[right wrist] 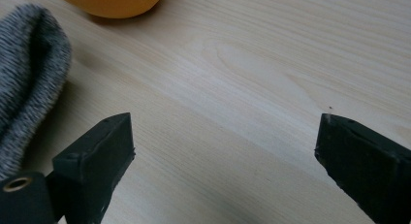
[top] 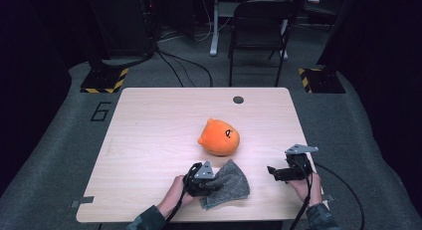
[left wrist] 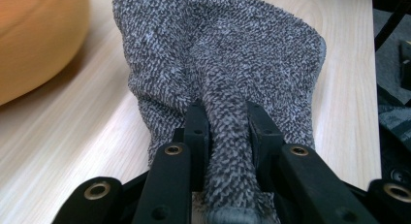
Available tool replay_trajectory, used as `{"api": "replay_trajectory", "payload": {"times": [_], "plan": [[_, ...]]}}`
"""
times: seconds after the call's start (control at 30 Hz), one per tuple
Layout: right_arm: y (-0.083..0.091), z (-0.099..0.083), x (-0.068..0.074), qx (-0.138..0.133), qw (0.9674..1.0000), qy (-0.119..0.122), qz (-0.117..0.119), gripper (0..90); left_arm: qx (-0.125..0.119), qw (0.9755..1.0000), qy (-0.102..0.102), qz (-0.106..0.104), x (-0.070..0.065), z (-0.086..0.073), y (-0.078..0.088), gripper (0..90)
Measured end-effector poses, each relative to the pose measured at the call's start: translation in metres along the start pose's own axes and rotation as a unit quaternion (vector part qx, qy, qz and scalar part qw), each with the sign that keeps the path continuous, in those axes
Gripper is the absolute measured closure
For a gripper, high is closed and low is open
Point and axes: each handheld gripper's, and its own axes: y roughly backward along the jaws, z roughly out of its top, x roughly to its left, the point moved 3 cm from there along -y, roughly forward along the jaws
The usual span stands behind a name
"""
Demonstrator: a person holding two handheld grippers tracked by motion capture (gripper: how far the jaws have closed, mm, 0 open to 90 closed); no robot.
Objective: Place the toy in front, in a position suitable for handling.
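Near the table's front edge: grey cloth (top: 229, 182) lies bunched on the wooden table (top: 149, 135), just in front of the orange plush toy (top: 219, 137) and apart from it.
Left gripper (top: 209, 182): its jaws pinch a gathered fold of the cloth, seen close up in the left gripper view (left wrist: 228, 151), with the rest of the cloth fanning out ahead.
Right gripper (top: 278, 172): it hovers to the right of the cloth, jaws spread wide with bare wood between them (right wrist: 223, 151).
Step in hand: likely pulling or spreading the cloth flat.
How to do it well: keep the pinch firm and low, drag slowly so the fold does not slip, and bring the right gripper to the far edge to hold it taut; steer clear of the plush.
Writing: a large "6" (top: 100, 111) is marked on the floor left of the table; the plush carries a small dark mark I cannot read.
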Motion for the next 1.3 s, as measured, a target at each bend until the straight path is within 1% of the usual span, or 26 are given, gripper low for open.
{"api": "replay_trajectory", "payload": {"times": [0.03,0.13,0.17,0.2,0.27,0.37,0.4,0.43,0.47,0.5,0.57,0.6,0.67,0.77,0.9,0.93,1.0,1.03,1.07,1.1,1.13,1.17,1.2,1.23,1.27,1.3], "plan": [[0.000,0.000,0.000,0.000,1.0000,0.000,0.000,6.2,0.000,1.0000,0.000,0.000,0.000,0.000,0.000,73.8],[0.000,0.000,0.002,0.000,1.0000,0.003,0.000,6.3,0.011,0.9999,0.000,-0.013,-0.002,0.006,-0.016,72.3],[0.000,0.000,0.002,0.000,1.0000,0.003,0.000,6.3,0.011,0.9999,0.000,-0.013,-0.002,0.006,-0.016,71.2],[0.000,0.000,0.002,-0.001,1.0000,0.003,0.000,6.3,0.014,0.9998,-0.002,-0.013,-0.005,0.009,-0.022,69.0],[0.000,-0.001,0.001,0.001,1.0000,0.002,0.000,6.3,0.021,0.9997,-0.009,-0.012,-0.006,0.012,-0.025,60.7],[0.001,-0.001,0.001,0.001,1.0000,0.004,0.002,6.3,0.023,0.9996,-0.006,-0.012,-0.006,0.012,-0.025,47.8],[0.001,-0.001,0.001,0.001,1.0000,0.004,0.002,6.3,0.027,0.9996,-0.009,-0.009,-0.005,0.012,-0.023,47.8],[0.002,-0.001,0.002,0.002,1.0000,0.002,0.004,6.3,0.021,0.9997,-0.003,-0.012,-0.005,0.013,-0.021,40.8],[0.002,-0.001,0.002,0.002,1.0000,0.002,0.004,6.3,0.019,0.9998,-0.002,-0.009,-0.005,0.014,-0.019,40.8],[0.002,-0.001,0.003,-0.001,1.0000,0.001,0.004,6.3,0.009,0.9999,-0.003,-0.005,-0.005,0.016,-0.012,34.7],[0.002,-0.001,0.003,-0.002,1.0000,0.005,0.006,6.4,0.003,1.0000,0.000,-0.001,-0.005,0.016,-0.008,33.0],[0.003,-0.001,0.006,-0.002,0.9999,0.005,0.010,6.4,0.000,1.0000,0.000,0.003,-0.005,0.017,-0.003,29.4],[0.003,0.000,0.010,-0.005,0.9999,0.008,0.014,6.4,-0.008,0.9999,0.006,0.003,-0.006,0.014,0.009,27.0],[0.004,0.001,0.016,-0.002,0.9997,0.015,0.019,6.4,-0.013,0.9997,0.012,0.016,-0.005,0.007,0.022,24.1],[0.005,0.002,0.022,-0.004,0.9994,0.023,0.024,6.5,-0.018,0.9990,0.027,0.030,-0.001,0.001,0.031,19.6],[0.005,0.004,0.026,-0.008,0.9993,0.026,0.025,6.6,-0.021,0.9982,0.038,0.041,0.001,-0.006,0.039,16.8],[0.004,0.005,0.030,-0.011,0.9991,0.030,0.029,7.1,-0.020,0.9978,0.043,0.046,0.002,-0.009,0.042,14.9],[0.004,0.005,0.031,-0.006,0.9990,0.029,0.033,7.3,-0.024,0.9966,0.056,0.055,0.006,-0.017,0.050,14.4],[0.004,0.005,0.031,-0.006,0.9990,0.029,0.033,7.3,-0.024,0.9966,0.056,0.055,0.006,-0.017,0.050,14.1],[0.003,0.005,0.034,-0.007,0.9987,0.035,0.037,7.3,-0.026,0.9956,0.065,0.062,0.007,-0.020,0.054,14.1],[0.003,0.006,0.039,-0.006,0.9984,0.038,0.041,7.3,-0.033,0.9931,0.082,0.076,0.012,-0.027,0.063,11.1],[0.003,0.006,0.039,-0.006,0.9984,0.038,0.041,7.3,-0.033,0.9931,0.082,0.076,0.012,-0.027,0.063,9.1],[0.002,0.007,0.041,-0.005,0.9983,0.038,0.043,7.4,-0.038,0.9916,0.090,0.085,0.014,-0.029,0.068,9.1],[0.001,0.008,0.046,-0.006,0.9981,0.039,0.047,7.6,-0.046,0.9888,0.099,0.101,0.017,-0.035,0.077,6.6],[0.000,0.009,0.049,-0.008,0.9978,0.039,0.052,7.5,-0.046,0.9888,0.099,0.101,0.017,-0.035,0.077,5.8],[-0.001,0.011,0.053,-0.008,0.9976,0.041,0.056,7.4,-0.049,0.9854,0.111,0.120,0.023,-0.043,0.085,5.4]]}}
